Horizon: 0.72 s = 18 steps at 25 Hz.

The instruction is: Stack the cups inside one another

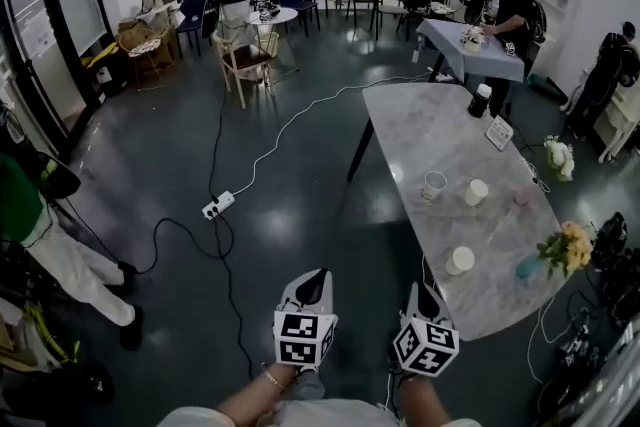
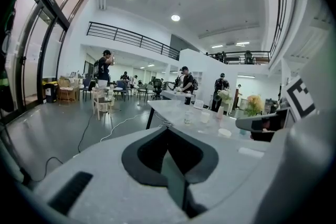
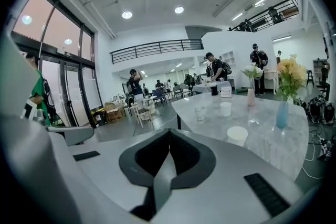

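Three cups stand apart on the marble table (image 1: 420, 125): a clear cup (image 1: 433, 186), a white cup (image 1: 476, 192) beside it, and a second white cup (image 1: 460, 260) nearer to me. My left gripper (image 1: 318, 277) and right gripper (image 1: 418, 291) hover over the floor short of the table's near end, both shut and empty. The left gripper view shows its jaws (image 2: 168, 127) pressed together, with the clear cup (image 2: 189, 118) far ahead. In the right gripper view the jaws (image 3: 169, 131) also meet, short of the near white cup (image 3: 237, 135) and the clear cup (image 3: 200, 113).
A blue vase with flowers (image 1: 530, 265), a pink vase (image 1: 521, 198), a sign card (image 1: 498, 132) and a black cup (image 1: 481, 100) share the table. A power strip (image 1: 218, 206) and cables lie on the floor to the left. People, chairs and other tables fill the back.
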Available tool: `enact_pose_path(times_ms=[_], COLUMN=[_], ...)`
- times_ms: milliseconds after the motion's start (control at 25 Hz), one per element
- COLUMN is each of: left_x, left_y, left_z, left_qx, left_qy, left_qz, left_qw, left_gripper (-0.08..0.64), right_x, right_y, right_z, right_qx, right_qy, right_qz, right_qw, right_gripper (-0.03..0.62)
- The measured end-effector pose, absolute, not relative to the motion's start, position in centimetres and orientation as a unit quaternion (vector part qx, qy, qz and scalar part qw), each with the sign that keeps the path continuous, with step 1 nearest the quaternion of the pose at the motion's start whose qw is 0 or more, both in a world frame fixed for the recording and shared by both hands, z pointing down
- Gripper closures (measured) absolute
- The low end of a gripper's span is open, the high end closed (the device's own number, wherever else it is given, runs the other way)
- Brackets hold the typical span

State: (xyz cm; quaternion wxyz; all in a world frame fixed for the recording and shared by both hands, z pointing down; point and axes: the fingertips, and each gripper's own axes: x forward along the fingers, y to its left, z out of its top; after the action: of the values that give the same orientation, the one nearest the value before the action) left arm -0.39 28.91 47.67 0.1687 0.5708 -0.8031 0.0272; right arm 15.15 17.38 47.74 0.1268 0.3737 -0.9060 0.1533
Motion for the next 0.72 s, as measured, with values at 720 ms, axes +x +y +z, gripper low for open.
enact_pose_path(times_ms=[720], left_x=[-8.6], left_y=[23.3], left_z=[49.2], left_qx=[0.621], left_qy=[-0.76], left_qz=[0.021], left_qw=[0.193], left_gripper=[0.565], right_x=[10.2], right_y=[13.5], right_z=[48.2], right_qx=[0.453], right_qy=[-0.866], right_qz=[0.171], right_qw=[0.128], right_gripper=[0.584])
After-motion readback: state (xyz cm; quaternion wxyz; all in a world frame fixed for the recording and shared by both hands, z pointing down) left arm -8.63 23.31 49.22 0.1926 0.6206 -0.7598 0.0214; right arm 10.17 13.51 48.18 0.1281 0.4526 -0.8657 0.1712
